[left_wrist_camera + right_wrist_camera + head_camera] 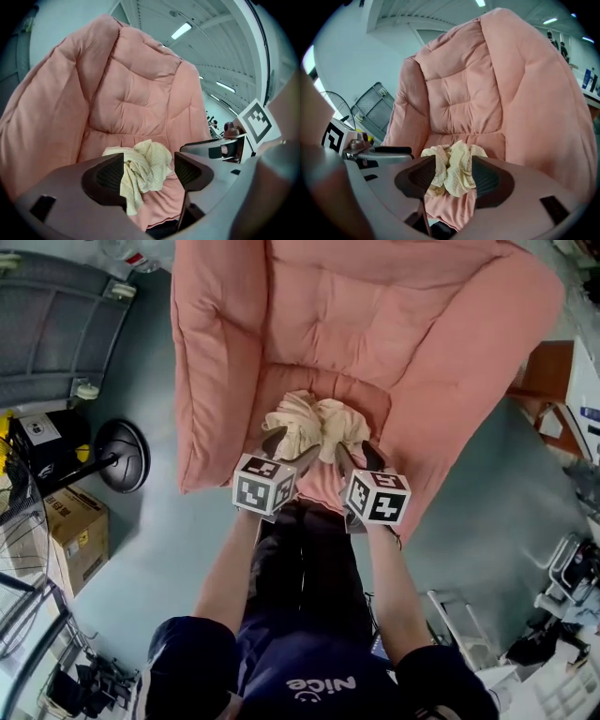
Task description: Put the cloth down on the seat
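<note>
A cream cloth [314,425] is seen bunched on the front part of the seat cushion of a pink padded chair [394,324], near the front edge. The left gripper [291,448] and right gripper [356,454] are held side by side just in front of it, both pointed at the chair back.

In the left gripper view, the left gripper [149,171] is shown with its fingers [105,178] wide apart. The cloth [143,166] is seen between them, against the left pad and clear of the right one, not clamped.

In the right gripper view, the right gripper [453,176] is shown with 2 fingers [487,180] spread wide. The cloth [452,164] fills the gap in view but lies slack on the cushion, not pinched.

On the floor left of the chair, a round black fan base [120,456] and a cardboard box [77,535] are seen.
</note>
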### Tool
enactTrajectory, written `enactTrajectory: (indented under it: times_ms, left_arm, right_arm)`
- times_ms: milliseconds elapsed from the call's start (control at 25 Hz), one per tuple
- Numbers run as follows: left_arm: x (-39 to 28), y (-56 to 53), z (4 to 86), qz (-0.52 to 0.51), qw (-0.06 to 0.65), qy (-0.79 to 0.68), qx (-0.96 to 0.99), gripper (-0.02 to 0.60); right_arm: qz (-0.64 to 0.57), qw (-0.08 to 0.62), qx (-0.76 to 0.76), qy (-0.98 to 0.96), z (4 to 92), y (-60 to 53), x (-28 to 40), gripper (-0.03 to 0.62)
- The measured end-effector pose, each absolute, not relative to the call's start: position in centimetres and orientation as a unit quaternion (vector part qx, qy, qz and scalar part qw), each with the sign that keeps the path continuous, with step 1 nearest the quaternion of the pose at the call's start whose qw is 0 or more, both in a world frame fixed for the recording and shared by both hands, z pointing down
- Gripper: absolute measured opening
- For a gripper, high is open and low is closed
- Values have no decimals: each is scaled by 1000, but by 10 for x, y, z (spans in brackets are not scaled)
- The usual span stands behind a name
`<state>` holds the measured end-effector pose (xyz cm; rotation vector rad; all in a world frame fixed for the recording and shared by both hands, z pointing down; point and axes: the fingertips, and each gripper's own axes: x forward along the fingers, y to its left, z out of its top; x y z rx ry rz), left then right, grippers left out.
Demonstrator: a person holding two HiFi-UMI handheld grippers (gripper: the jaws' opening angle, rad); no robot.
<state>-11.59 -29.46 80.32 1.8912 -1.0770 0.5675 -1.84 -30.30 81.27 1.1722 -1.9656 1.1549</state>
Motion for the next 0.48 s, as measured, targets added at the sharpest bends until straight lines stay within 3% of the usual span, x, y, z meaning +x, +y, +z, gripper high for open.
enactTrajectory:
  times_ms: [480]
  left_arm:
    - [-111, -275, 641, 163, 366, -431, 808, 339]
  right_arm:
    - [346, 259, 415, -801, 654, -285, -31, 216]
